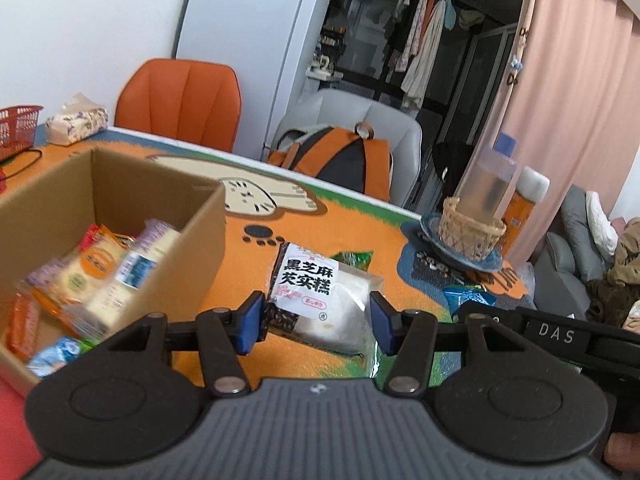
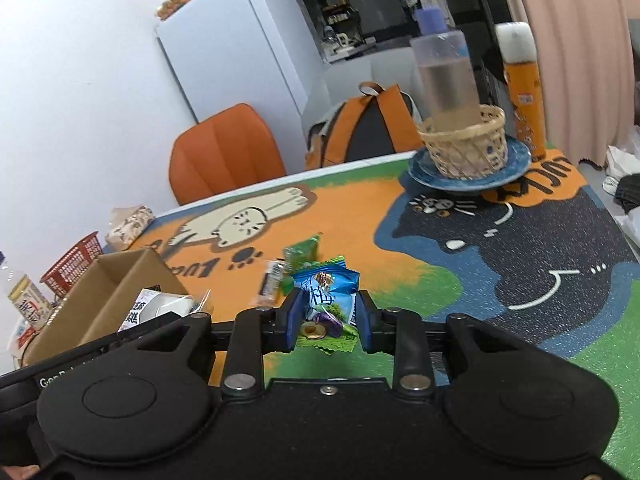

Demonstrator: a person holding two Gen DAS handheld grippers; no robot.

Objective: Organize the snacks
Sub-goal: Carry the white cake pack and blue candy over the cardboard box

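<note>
Left gripper (image 1: 318,322) grasping cake pack (image 1: 320,300), soft, light (crinkly film, hold sides); right gripper (image 2: 327,318) clenched on plum packet (image 2: 326,298).

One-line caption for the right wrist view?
Right gripper shut on a blue-green snack packet above the cat-print mat, cardboard box at left.

A table with an orange, green and blue cat-print mat (image 2: 360,208) bears a cardboard box (image 1: 192,240) near left, a blue plate (image 2: 516,160) far right, and a red basket (image 2: 72,264) far left.
</note>
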